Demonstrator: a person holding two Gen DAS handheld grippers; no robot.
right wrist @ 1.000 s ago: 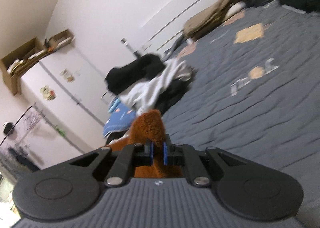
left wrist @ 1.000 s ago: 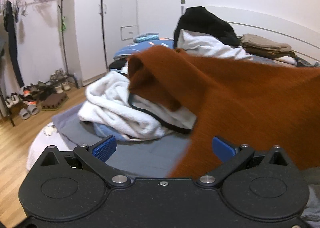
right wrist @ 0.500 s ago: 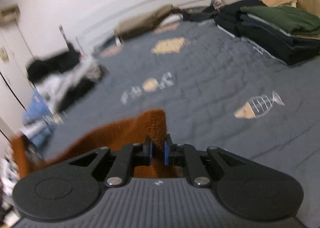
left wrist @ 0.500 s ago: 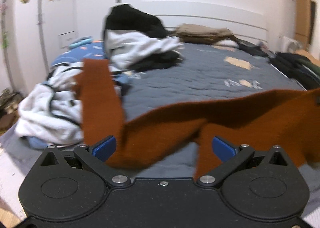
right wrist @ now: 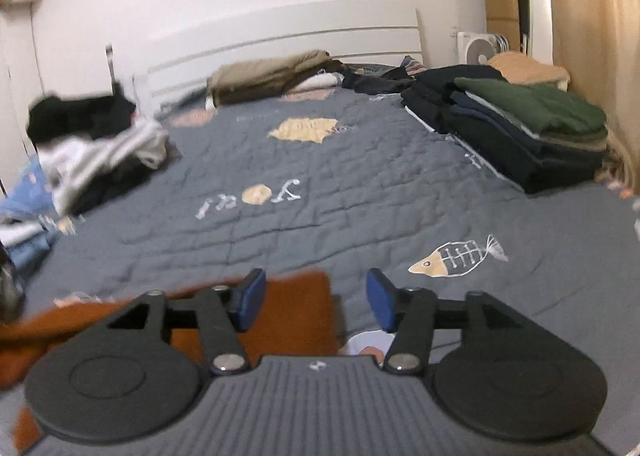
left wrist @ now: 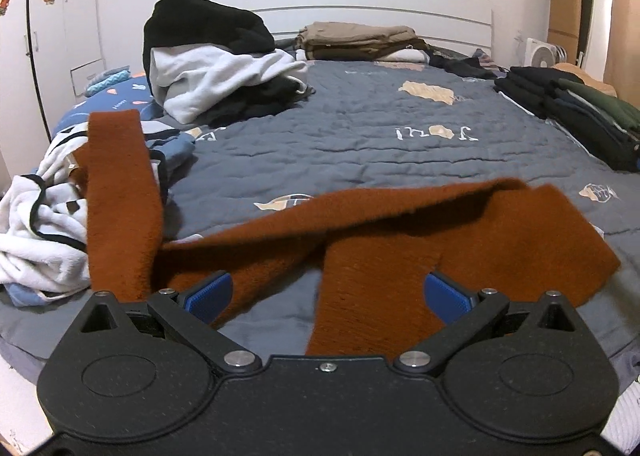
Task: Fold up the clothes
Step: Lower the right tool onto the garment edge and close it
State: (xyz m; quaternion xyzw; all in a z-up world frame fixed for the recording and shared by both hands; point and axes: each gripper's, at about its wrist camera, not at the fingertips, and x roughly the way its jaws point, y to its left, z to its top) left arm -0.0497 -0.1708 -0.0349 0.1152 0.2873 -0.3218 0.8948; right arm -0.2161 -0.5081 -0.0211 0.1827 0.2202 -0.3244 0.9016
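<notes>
The rust-brown garment [left wrist: 384, 240] lies spread along the near edge of the bed [left wrist: 360, 144], one strip draped over the white laundry [left wrist: 36, 232] at the left edge. The left gripper [left wrist: 326, 292] has its fingers wide apart, gripping nothing. The right gripper [right wrist: 316, 300] is opening; its fingers are clear of the cloth beneath them.

Even indoor light, fisheye bending, right view blurred
</notes>
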